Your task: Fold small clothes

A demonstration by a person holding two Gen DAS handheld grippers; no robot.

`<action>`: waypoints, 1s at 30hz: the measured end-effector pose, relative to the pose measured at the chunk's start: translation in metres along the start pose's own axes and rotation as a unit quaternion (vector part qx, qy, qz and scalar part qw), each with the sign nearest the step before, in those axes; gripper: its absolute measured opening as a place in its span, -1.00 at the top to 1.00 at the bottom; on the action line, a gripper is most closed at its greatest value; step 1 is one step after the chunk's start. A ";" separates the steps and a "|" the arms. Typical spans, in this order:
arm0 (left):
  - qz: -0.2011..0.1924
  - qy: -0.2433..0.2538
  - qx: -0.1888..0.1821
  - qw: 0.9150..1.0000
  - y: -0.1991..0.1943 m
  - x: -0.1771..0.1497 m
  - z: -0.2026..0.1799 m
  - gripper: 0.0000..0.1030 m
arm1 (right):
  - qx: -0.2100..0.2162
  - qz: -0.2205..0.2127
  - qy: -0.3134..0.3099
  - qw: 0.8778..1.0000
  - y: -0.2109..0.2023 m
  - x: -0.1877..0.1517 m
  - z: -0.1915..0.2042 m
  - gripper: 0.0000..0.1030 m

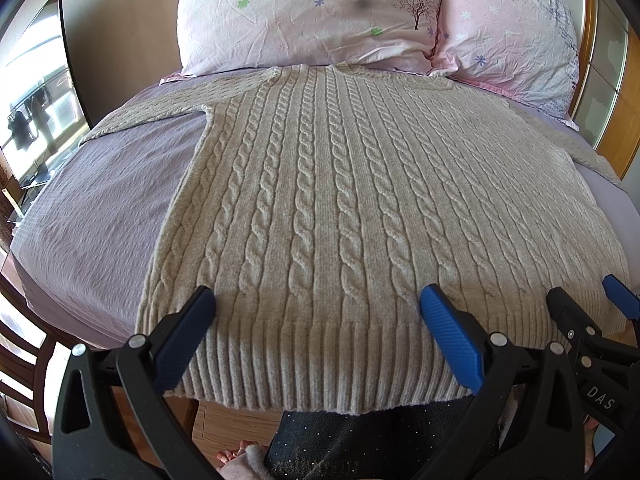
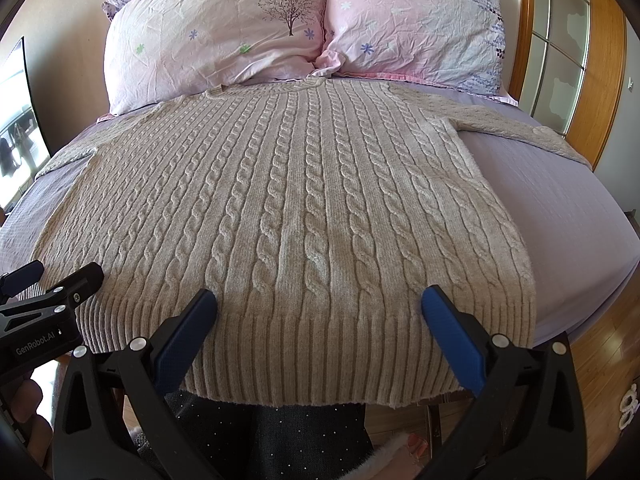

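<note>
A beige cable-knit sweater (image 1: 340, 200) lies flat on the bed, neck toward the pillows, both sleeves spread out sideways. Its ribbed hem (image 1: 320, 364) hangs over the near bed edge. My left gripper (image 1: 318, 300) is open, fingers wide apart just above the hem's left half, holding nothing. My right gripper (image 2: 318, 300) is open above the hem's right half of the sweater (image 2: 300, 200), also empty. The right gripper shows at the right edge of the left wrist view (image 1: 592, 304); the left gripper shows at the left edge of the right wrist view (image 2: 52, 276).
The bed has a lilac sheet (image 1: 100, 208) and two pink floral pillows (image 1: 304, 16) at its head. A wooden headboard frame (image 2: 600, 80) stands at the right. A window (image 1: 36, 92) is at the left. Wooden floor (image 2: 600, 344) and the person's dark trousers (image 1: 380, 440) lie below the bed edge.
</note>
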State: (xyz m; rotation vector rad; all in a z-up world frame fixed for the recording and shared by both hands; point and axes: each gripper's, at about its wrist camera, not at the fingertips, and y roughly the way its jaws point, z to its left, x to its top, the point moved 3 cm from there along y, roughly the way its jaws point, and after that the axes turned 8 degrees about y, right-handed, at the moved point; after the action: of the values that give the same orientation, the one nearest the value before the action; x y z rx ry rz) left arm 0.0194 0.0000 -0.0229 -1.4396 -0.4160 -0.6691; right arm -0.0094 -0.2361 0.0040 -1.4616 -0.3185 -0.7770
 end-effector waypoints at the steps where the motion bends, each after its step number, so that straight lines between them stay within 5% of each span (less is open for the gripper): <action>1: 0.000 0.000 0.000 1.000 0.000 0.000 0.000 -0.97 | 0.000 0.000 0.000 1.000 0.000 0.000 0.000 -0.97; 24: 0.001 0.002 0.000 1.000 0.000 0.000 0.001 -0.97 | 0.022 0.009 -0.012 1.000 0.001 0.004 -0.003 -0.97; 30: 0.006 0.007 -0.005 1.000 0.003 0.003 0.002 -0.97 | 0.047 -0.008 0.093 0.995 0.000 0.048 -0.068 -0.97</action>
State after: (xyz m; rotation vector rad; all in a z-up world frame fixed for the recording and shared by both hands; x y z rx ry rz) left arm 0.0238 0.0012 -0.0231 -1.4449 -0.3926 -0.6719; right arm 0.0081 -0.3145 0.0260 -1.2892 -0.2221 -0.8913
